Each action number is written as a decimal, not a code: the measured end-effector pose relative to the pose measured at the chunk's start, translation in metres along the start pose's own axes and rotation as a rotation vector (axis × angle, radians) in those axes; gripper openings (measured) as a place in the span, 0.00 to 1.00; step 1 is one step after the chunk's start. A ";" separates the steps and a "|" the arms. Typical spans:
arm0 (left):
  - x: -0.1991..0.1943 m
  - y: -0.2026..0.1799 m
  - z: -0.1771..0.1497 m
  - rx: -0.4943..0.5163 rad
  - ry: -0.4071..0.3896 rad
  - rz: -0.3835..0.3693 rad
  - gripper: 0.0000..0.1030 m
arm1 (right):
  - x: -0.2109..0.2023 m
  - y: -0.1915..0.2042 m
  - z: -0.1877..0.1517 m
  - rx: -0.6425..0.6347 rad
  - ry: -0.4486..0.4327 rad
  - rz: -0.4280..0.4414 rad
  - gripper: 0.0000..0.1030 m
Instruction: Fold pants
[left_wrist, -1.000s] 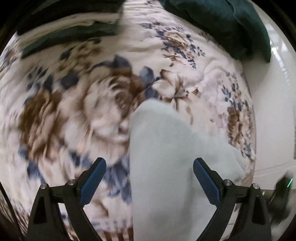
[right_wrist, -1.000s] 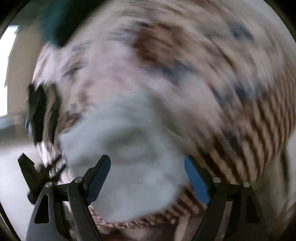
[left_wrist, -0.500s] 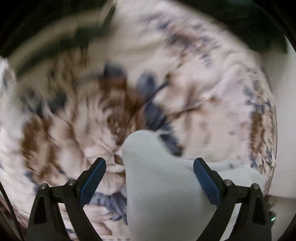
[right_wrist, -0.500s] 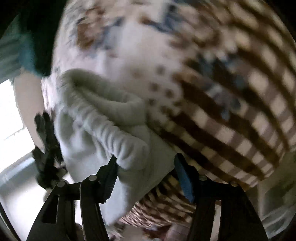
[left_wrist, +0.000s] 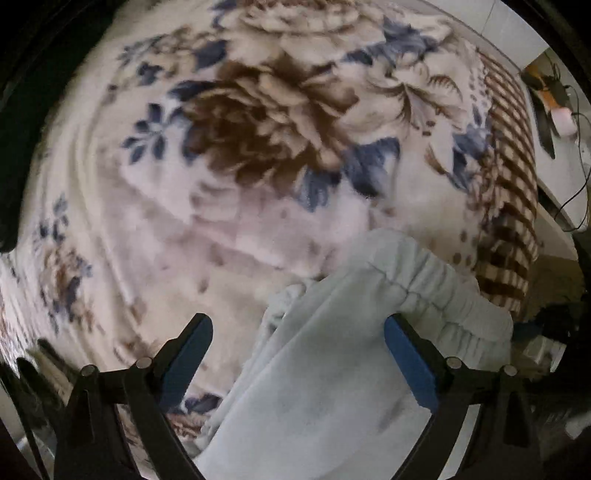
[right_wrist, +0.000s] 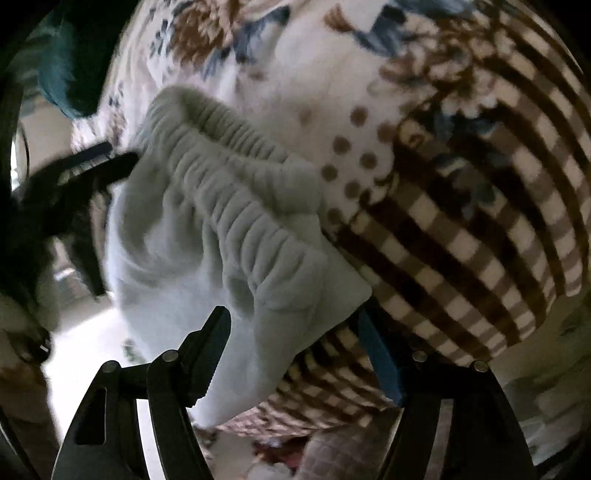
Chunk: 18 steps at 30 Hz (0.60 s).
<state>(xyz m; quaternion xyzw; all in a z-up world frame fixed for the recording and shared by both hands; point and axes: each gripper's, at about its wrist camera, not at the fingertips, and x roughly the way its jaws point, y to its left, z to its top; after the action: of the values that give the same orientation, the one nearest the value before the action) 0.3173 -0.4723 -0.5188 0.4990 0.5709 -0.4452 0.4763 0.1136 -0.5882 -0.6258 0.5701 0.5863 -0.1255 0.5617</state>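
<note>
One pair of pale pants (left_wrist: 332, 369), one floral blanket (left_wrist: 258, 129), one dark green cloth (right_wrist: 66, 74), two claws.

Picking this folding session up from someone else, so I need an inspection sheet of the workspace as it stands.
Surface: floral blanket with a brown checked border, wrinkled.
Job's things: pale pants bunched on the blanket, elastic waistband raised and crumpled; no neat fold seen.
Clutter: dark green fabric at the blanket's edge.
Grippers: left gripper open astride the pants, jaws just closing a little; right gripper has just closed on a waistband corner.
Cables: thin dark cables on a white surface beyond the blanket.
Surroundings: pale floor; the rest is too dark to tell.
</note>
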 end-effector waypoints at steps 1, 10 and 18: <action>0.002 0.001 0.002 -0.004 -0.005 -0.030 0.70 | 0.002 0.004 -0.001 -0.017 -0.012 -0.040 0.51; 0.018 0.008 -0.003 -0.049 -0.030 0.043 0.53 | 0.014 0.024 -0.010 -0.138 -0.066 -0.239 0.36; 0.002 0.004 -0.001 -0.048 -0.042 0.056 0.54 | 0.007 0.018 -0.010 -0.080 -0.031 -0.144 0.57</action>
<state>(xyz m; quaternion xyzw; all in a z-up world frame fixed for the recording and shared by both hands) 0.3213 -0.4708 -0.5206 0.4937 0.5570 -0.4281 0.5125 0.1248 -0.5713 -0.6193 0.5016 0.6215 -0.1507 0.5825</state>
